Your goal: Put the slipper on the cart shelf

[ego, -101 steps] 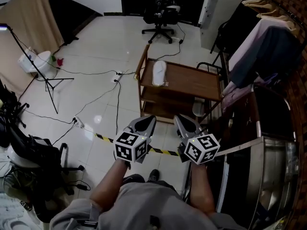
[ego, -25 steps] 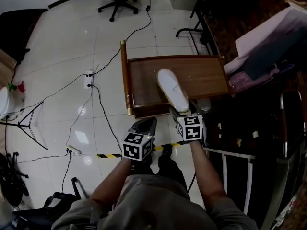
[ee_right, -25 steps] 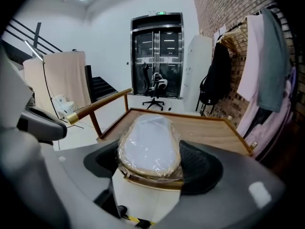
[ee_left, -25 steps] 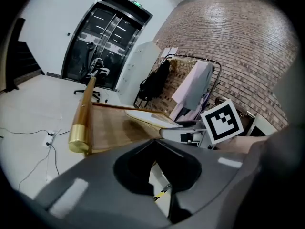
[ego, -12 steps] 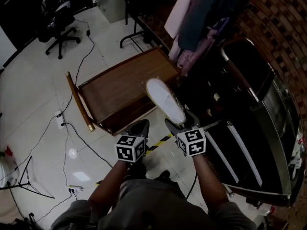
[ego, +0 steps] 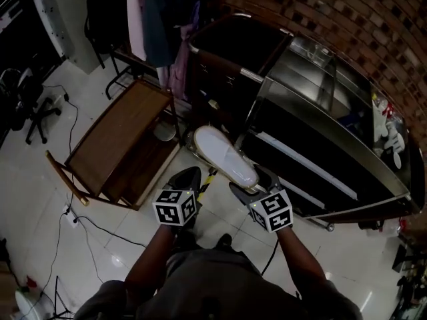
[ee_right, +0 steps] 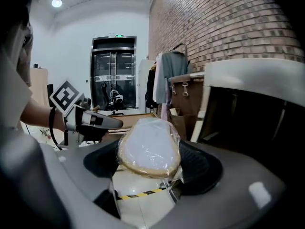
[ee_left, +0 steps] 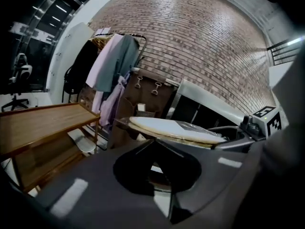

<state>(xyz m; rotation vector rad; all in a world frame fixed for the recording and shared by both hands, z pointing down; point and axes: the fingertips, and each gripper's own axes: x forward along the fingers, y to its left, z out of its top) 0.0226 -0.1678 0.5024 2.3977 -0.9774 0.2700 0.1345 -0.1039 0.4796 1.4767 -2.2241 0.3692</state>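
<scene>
You've lifted the slipper (ego: 223, 155) off the cart (ego: 113, 135), now at your left. Your right gripper (ego: 253, 183) pinches its near end; your left gripper (ego: 189, 174) is pressed together.

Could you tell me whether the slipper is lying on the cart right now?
No, the right gripper holds the slipper in the air beside the cart.

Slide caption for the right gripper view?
Right gripper holds a white plastic-wrapped slipper; left gripper alongside, brick wall at right.
</scene>
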